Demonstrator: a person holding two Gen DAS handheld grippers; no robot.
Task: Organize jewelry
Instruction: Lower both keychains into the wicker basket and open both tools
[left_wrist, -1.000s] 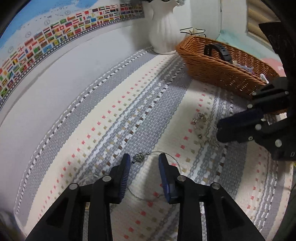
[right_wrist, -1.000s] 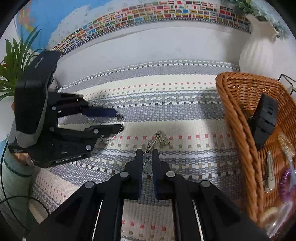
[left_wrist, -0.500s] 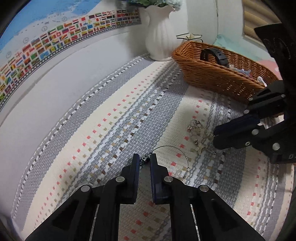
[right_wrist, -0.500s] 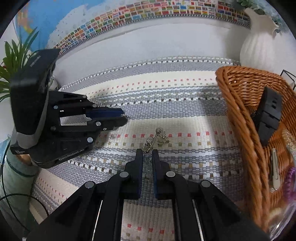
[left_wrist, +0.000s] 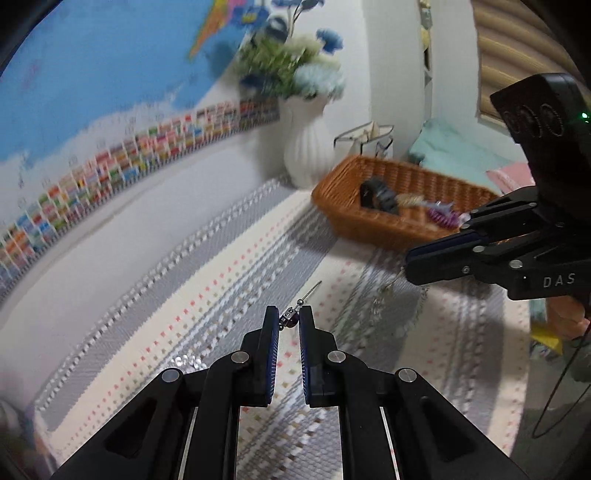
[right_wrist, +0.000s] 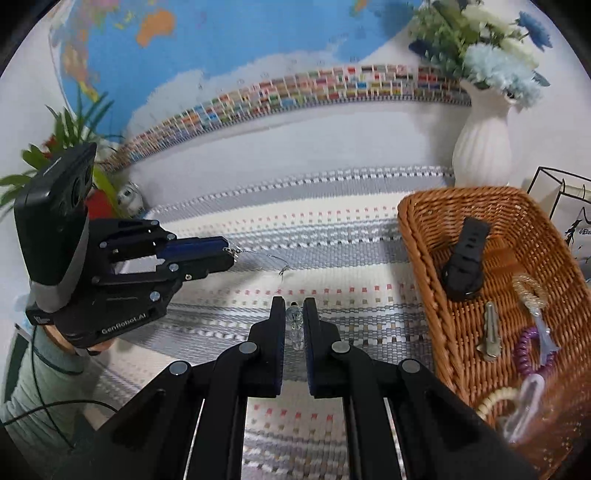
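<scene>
Two black claws are pinched nearly closed above the woven striped mat (right_wrist: 332, 229): the left claw (left_wrist: 289, 320) grips a thin wire necklace (left_wrist: 309, 291), the right claw (right_wrist: 294, 314) a clear beaded piece (right_wrist: 294, 318). A wicker basket (right_wrist: 417, 236) sits at the mat's right edge.

You're in a home, a living room or bedroom corner. World map (right_wrist: 229, 44) with a strip of flags on the wall at 12 o'clock. White vase (right_wrist: 482, 147) of flowers at 2 o'clock, wicker basket (right_wrist: 417, 236) at 3, houseplant (right_wrist: 70, 129) at 10. Woven striped cloth (right_wrist: 332, 221) covers the table.
</scene>
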